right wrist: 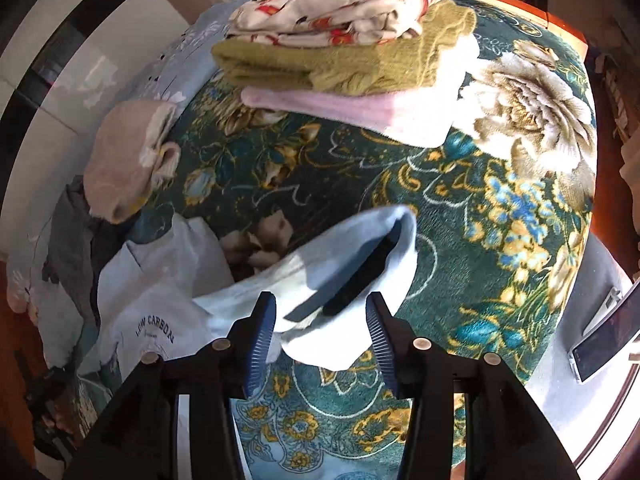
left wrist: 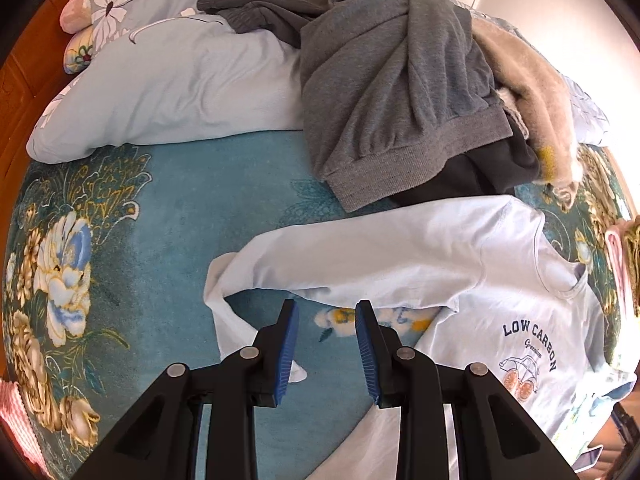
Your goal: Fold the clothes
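Right gripper (right wrist: 320, 336) jaws spread, nothing pinched, above the sleeve (right wrist: 360, 256) of the pale blue shirt (left wrist: 500, 280) spread on the bed (left wrist: 160, 240); left gripper (left wrist: 327, 340) jaws likewise parted, empty; sleeves could be bunched and the fold skewed if grasped unevenly.

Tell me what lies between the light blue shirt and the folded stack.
Only bare floral blanket, seen in the right wrist view; the light blue shirt stops short of the folded stack.
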`<control>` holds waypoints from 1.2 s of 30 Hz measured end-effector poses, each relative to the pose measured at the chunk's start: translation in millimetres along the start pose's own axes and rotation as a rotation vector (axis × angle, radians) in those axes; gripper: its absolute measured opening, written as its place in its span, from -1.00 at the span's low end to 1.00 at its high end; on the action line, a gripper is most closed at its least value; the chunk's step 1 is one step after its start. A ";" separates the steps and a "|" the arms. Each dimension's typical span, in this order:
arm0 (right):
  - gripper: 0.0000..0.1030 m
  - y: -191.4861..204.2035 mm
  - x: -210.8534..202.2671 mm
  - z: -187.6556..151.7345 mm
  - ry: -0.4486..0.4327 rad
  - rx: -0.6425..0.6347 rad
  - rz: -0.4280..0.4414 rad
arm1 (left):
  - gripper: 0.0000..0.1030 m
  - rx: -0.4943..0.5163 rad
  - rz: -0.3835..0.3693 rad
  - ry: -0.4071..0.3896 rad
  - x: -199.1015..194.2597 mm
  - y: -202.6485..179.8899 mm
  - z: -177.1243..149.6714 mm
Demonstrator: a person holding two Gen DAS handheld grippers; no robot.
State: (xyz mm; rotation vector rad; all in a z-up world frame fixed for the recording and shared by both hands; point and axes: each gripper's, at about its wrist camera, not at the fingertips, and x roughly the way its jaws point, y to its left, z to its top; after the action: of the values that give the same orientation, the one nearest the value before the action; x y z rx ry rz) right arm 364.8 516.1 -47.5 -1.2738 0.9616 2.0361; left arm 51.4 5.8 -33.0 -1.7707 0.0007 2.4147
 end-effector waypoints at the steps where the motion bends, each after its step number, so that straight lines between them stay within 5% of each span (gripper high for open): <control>1: -0.02 3.9 8.7 -8.7 0.014 -0.037 -0.030 | -0.37 0.009 0.000 0.006 1.7 -3.6 -0.4; 7: -0.02 14.1 49.6 -32.3 0.050 -0.201 -0.196 | -0.37 0.033 -0.003 0.018 4.4 -13.8 -6.3; 17: -0.02 24.0 65.1 -17.0 0.068 -0.204 -0.216 | -0.37 0.022 0.000 0.042 8.1 -13.3 -12.9; 18: -0.09 24.6 64.9 -15.8 0.067 -0.202 -0.225 | -0.37 0.022 -0.002 0.044 8.7 -14.0 -12.7; 20: -0.61 24.1 62.1 -11.8 0.061 -0.186 -0.238 | -0.37 0.022 -0.006 0.046 10.0 -15.5 -12.4; 21: -0.83 22.1 56.7 -7.2 0.051 -0.168 -0.241 | -0.37 0.022 -0.010 0.049 11.0 -16.9 -12.7; 36: -0.98 39.9 -83.2 67.9 -0.271 -0.189 -0.270 | -0.37 0.022 -0.083 0.054 13.5 -33.4 -12.6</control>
State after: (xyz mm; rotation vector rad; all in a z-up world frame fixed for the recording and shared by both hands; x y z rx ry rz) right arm 332.7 540.5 59.8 -1.1130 0.4564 2.0505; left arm 63.3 39.3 -46.8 -1.7891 -0.0390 2.3001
